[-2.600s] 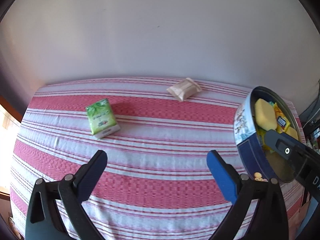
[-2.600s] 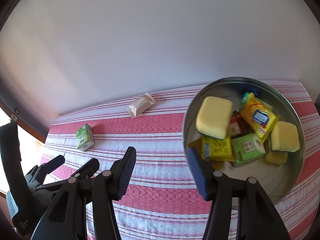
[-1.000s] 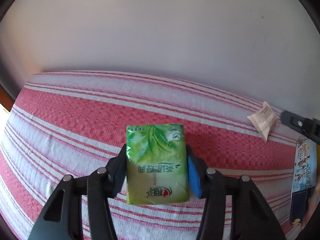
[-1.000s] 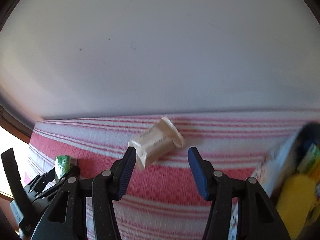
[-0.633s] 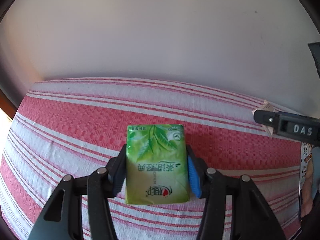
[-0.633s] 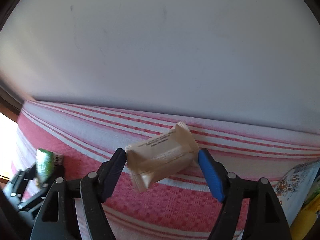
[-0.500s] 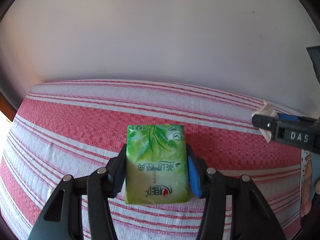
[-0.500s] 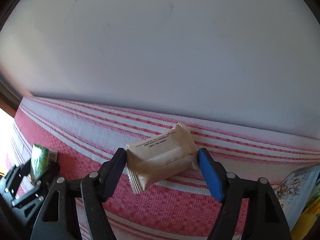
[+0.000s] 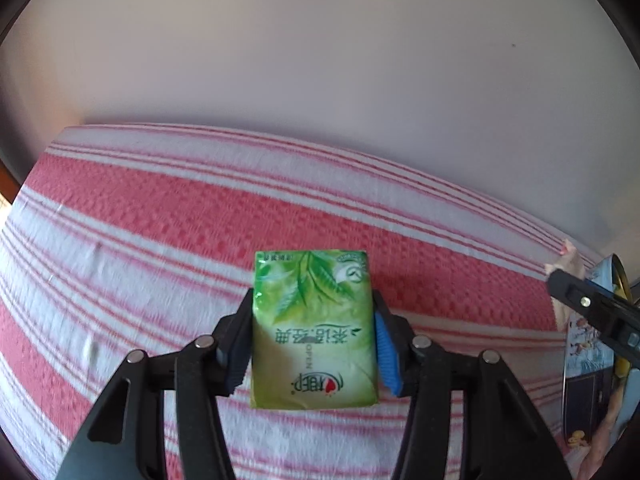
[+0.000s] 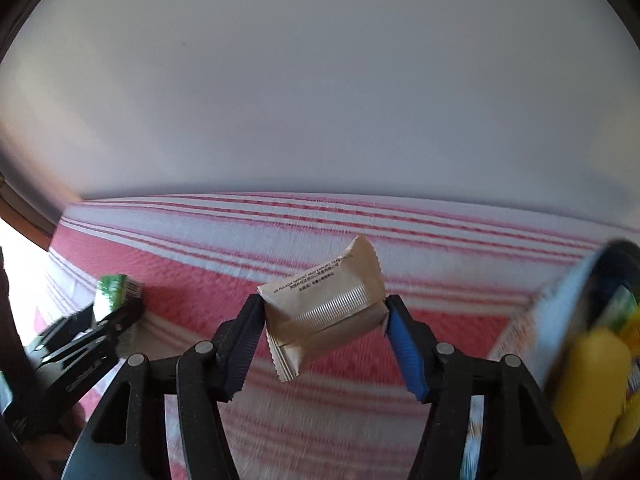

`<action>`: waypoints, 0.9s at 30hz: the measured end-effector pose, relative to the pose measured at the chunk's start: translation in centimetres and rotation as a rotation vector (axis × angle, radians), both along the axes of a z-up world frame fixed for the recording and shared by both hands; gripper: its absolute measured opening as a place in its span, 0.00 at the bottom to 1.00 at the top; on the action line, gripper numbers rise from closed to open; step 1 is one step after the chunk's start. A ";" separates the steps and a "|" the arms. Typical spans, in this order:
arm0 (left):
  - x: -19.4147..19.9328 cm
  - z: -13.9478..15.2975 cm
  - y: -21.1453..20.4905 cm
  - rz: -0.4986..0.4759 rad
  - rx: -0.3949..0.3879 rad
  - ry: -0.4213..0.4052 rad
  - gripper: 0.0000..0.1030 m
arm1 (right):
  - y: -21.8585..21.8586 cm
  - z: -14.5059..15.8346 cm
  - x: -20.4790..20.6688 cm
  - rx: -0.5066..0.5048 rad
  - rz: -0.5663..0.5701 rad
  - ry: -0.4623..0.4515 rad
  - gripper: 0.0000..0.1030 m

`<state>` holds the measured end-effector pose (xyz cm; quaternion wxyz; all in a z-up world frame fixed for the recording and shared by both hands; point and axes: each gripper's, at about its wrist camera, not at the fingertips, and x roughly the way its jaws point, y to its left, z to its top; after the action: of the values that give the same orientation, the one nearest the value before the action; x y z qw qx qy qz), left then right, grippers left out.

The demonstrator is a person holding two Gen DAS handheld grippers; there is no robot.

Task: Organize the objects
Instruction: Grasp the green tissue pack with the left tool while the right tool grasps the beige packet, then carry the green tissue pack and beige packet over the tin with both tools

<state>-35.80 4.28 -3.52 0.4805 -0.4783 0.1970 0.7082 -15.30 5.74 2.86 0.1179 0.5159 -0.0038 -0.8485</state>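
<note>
Left gripper (image 9: 314, 338): clamps glossy green rectangular tissue pack (image 9: 314, 330). Right gripper (image 10: 325, 338): clamps crinkled beige wrapper packet (image 10: 326, 318). Below: woven red-striped cloth (image 9: 160, 220).

tissue pack (image 9: 314, 330): sits between the left gripper (image 9: 312, 340) fingers, over the striped cloth (image 9: 160, 216)
snack packet (image 10: 326, 310): between the right gripper (image 10: 326, 340) fingers, tilted
tin (image 10: 560, 320): far right on the cloth, packets inside
wall (image 10: 320, 80): right behind the cloth
left gripper vs right: left one sits to the left
</note>
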 end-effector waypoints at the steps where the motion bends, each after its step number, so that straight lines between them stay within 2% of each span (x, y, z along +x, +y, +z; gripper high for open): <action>1: 0.2 0.2 -0.4 -0.002 0.000 0.004 0.50 | 0.2 0.6 0.8 -0.012 -0.002 0.002 0.62; 5: 1.8 1.6 -1.7 -0.016 0.001 0.016 0.50 | 0.5 2.5 3.3 -0.033 -0.011 0.008 0.62; 8: 4.8 3.3 -3.0 -0.037 0.014 0.047 0.50 | 0.8 3.5 5.5 -0.036 -0.018 0.016 0.62; 9: 5.0 3.5 -2.0 -0.043 0.018 0.050 0.50 | 1.1 3.9 6.1 -0.035 -0.020 0.018 0.62; 15: 7.5 5.8 -3.9 -0.087 0.036 0.098 0.50 | 2.9 5.8 10.0 -0.040 -0.035 0.029 0.62; 16: 7.6 6.2 -4.1 -0.097 0.040 0.106 0.50 | 3.2 6.2 10.9 -0.041 -0.036 0.035 0.62; 17: 7.4 6.4 -2.4 -0.105 0.043 0.109 0.50 | 3.9 6.5 11.4 -0.044 -0.037 0.039 0.62; 19: 7.4 7.0 -3.0 -0.120 0.054 0.116 0.50 | 4.9 6.7 12.0 -0.046 -0.042 0.049 0.62; 20: 5.9 7.4 -3.7 -0.126 0.058 0.120 0.50 | 5.4 6.9 12.4 -0.047 -0.045 0.053 0.62; 27: 7.9 9.5 -5.5 -0.159 0.084 0.166 0.50 | 7.4 8.6 15.3 -0.060 -0.064 0.086 0.62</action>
<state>-27.95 -1.24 5.98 0.5368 -0.3804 0.2434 0.7127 0.02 13.18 11.45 0.1063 0.4747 -0.0408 -0.8727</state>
